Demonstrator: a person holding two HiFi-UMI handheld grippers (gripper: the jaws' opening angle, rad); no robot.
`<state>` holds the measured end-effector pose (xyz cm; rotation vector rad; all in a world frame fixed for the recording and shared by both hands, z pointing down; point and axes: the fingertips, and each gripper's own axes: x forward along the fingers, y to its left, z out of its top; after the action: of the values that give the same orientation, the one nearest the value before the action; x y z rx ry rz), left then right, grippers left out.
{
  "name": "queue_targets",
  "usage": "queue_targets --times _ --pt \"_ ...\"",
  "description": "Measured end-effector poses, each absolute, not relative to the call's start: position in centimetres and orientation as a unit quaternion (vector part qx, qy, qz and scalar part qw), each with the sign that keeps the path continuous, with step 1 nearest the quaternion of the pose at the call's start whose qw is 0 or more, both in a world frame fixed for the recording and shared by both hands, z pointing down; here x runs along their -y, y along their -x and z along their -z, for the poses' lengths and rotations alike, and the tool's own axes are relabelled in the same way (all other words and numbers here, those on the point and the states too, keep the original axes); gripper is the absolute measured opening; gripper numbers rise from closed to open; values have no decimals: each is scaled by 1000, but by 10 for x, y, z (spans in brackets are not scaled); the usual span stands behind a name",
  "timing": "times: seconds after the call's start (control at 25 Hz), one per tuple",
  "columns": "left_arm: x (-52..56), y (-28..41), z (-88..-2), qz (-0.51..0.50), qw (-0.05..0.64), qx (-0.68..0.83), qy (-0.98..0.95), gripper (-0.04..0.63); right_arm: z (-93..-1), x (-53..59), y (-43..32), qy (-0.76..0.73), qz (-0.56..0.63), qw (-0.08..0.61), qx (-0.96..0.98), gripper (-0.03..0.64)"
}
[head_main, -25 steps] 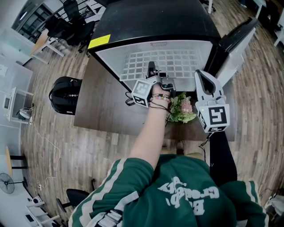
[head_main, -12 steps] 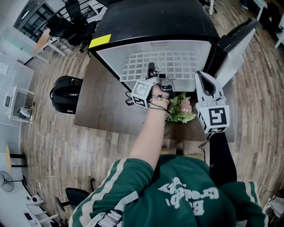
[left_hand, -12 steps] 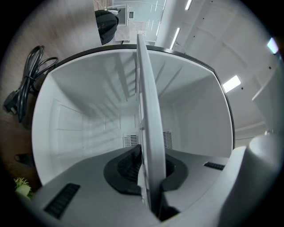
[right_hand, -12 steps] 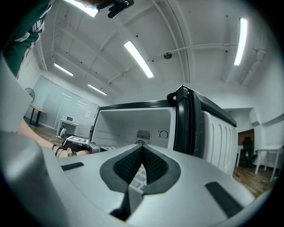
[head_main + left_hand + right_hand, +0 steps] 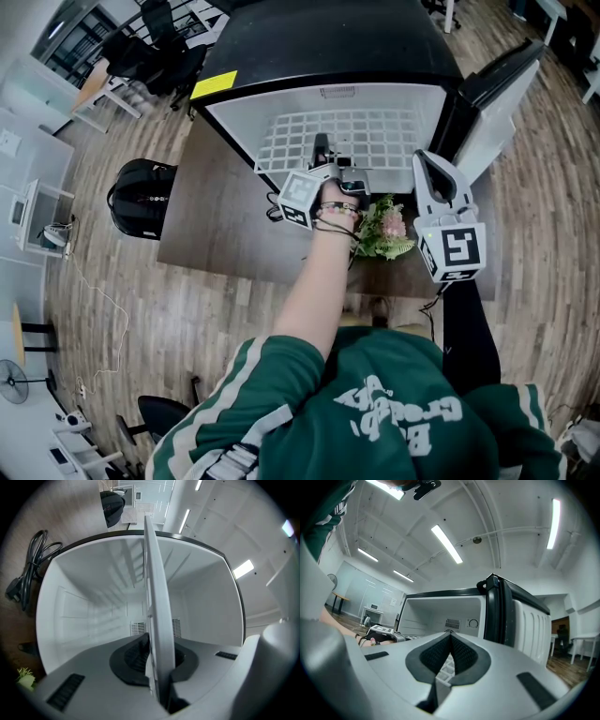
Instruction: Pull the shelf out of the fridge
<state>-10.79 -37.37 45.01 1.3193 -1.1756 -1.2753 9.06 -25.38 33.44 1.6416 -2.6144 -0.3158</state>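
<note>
nothing really shifted since a second ago. left gripper (image 5: 323, 155) was clamped on the front edge of the shelf (image 5: 361, 131), which sat inside the fridge (image 5: 328, 47), door (image 5: 497, 94) swung wide on the right. right gripper (image 5: 450, 651) hung near the bench's (image 5: 216, 220) right edge, jaws together, empty.

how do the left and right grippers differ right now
The left gripper is clamped on the front edge of the wire shelf; the right gripper is shut on nothing. The left gripper reaches into the fridge; the right gripper sits outside it. Both sets of jaws are closed.
</note>
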Motion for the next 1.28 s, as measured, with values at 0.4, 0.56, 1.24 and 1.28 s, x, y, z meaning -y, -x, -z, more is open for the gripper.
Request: queue_targets --times 0.4,0.56,1.24,1.28 --pt "368 107 -448 513 459 478 -545 38 -336 254 -95 -529 103 24 842 9" --pt "366 108 -449 507 459 477 -552 38 -334 253 -93 -530 100 21 842 9" --pt "356 109 -451 499 462 477 -557 38 -331 247 -97 -528 106 17 843 9" --pt "355 109 -451 500 461 478 -556 38 -331 247 -98 -528 105 15 842 9"
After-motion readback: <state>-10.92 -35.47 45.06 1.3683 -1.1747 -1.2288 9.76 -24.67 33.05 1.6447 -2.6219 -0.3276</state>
